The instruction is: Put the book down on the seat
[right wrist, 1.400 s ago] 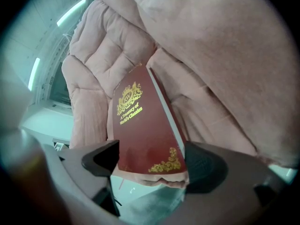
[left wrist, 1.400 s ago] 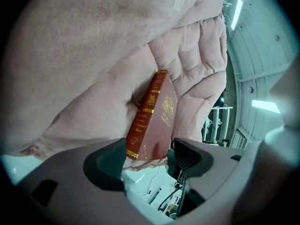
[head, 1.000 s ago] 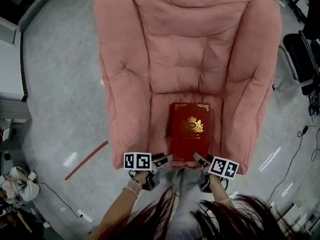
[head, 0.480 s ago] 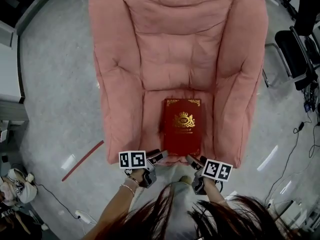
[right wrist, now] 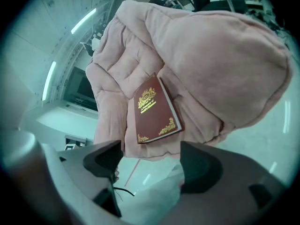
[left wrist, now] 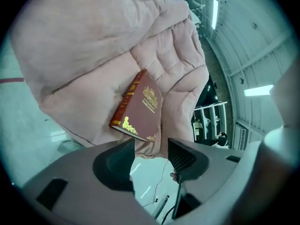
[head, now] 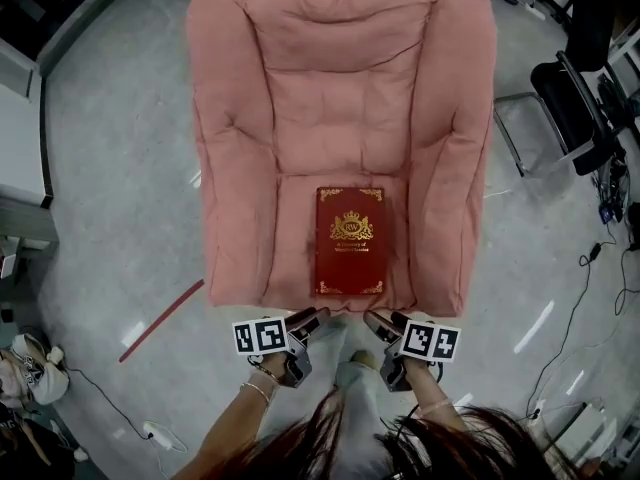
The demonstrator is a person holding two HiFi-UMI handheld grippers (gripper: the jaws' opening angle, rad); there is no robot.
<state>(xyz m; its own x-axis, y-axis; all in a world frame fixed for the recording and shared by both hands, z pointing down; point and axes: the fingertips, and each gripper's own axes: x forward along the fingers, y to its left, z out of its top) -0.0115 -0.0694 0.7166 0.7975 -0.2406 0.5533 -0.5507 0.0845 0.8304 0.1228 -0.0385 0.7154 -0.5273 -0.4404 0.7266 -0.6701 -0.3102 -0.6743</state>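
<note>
A dark red book with a gold crest lies flat on the seat cushion of the pink armchair, near its front edge. The same book shows in the left gripper view, and the book in the right gripper view too. My left gripper hangs just in front of the seat, clear of the book; its jaws are closing with nothing between them. To its right, my right gripper stands open and empty, also off the book.
Grey floor surrounds the armchair. A red strip lies on the floor at the left. A black chair and cables are at the right. Grey furniture lines the left edge.
Both grippers have drawn back from the book's near edge and off the seat. The book stays flat on the cushion. The whole view has pulled away from the armchair.
</note>
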